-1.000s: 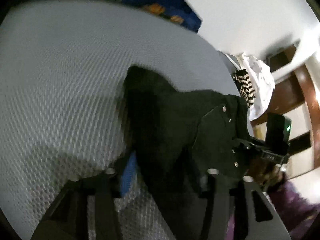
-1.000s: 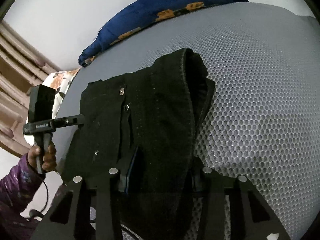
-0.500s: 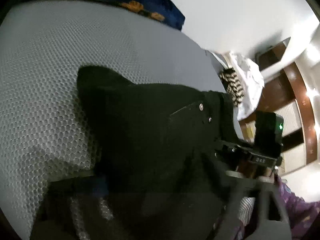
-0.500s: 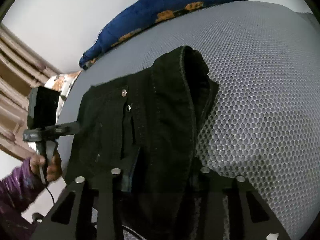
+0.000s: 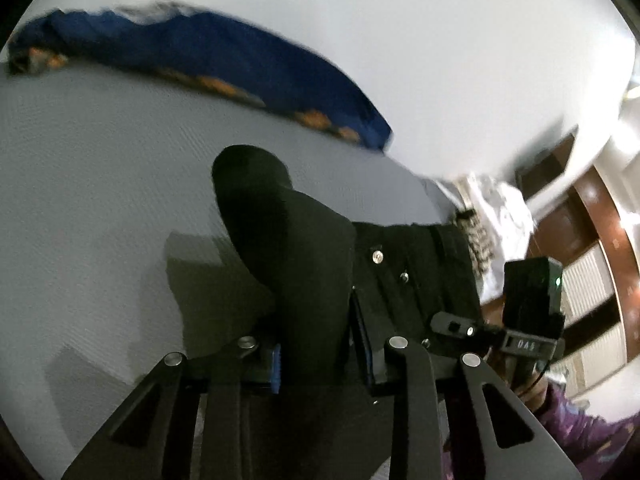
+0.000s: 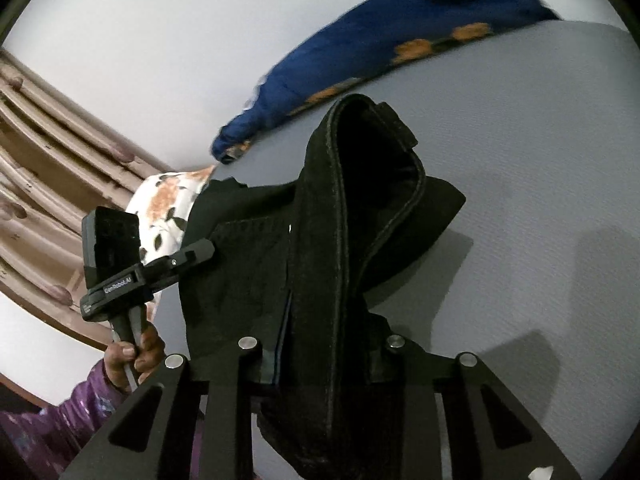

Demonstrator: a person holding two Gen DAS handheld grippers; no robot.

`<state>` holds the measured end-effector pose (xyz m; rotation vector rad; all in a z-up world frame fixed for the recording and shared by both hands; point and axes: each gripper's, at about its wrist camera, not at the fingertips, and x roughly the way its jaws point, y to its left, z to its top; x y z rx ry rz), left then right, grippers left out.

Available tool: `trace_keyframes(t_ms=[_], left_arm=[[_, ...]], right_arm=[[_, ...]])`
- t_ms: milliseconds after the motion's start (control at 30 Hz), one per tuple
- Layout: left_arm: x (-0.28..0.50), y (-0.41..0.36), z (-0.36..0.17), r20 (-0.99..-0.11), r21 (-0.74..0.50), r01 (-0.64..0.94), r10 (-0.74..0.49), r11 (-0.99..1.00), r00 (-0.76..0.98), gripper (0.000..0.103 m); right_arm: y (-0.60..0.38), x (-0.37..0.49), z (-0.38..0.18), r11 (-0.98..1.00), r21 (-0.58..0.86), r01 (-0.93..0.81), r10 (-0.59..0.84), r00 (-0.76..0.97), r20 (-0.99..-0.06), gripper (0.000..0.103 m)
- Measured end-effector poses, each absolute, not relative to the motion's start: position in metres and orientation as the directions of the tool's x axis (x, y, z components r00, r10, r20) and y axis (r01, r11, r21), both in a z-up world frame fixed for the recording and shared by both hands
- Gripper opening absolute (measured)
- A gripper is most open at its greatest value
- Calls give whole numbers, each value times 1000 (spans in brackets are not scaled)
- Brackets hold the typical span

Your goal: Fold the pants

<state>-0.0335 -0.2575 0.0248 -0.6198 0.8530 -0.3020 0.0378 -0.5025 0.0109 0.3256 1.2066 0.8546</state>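
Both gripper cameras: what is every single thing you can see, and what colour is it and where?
pants: one, black, bunched and clamped in both grippers above the bed
bed: one, grey mesh cover, under the pants
blanket: one, blue with orange print, along the bed's far edge by the white wall
flowered cloth: one, white with orange, past the bed's corner
striped cloth: one, black and white, beside the bed
wooden furniture: brown, at the side
left gripper: black, shut on the pants
right gripper: black, shut on the pants
hand: one, purple sleeve, holding the left gripper's handle

Home bedroom: grey mesh mattress, blue floral pillow, wooden panelling.
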Motion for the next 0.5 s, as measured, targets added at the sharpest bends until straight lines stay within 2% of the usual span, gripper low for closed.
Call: trace_keyframes(t_ms=[233, 500], left_arm=[[-3, -164, 51, -640, -503, -69, -318, 862, 699, 29], [51, -76, 23, -684, -397, -170, -167, 902, 710, 29]], right_arm=[[-390, 94, 4, 599, 674, -432, 768, 71, -637, 25], [-289, 147, -31, 609, 658, -443, 752, 59, -656, 25]])
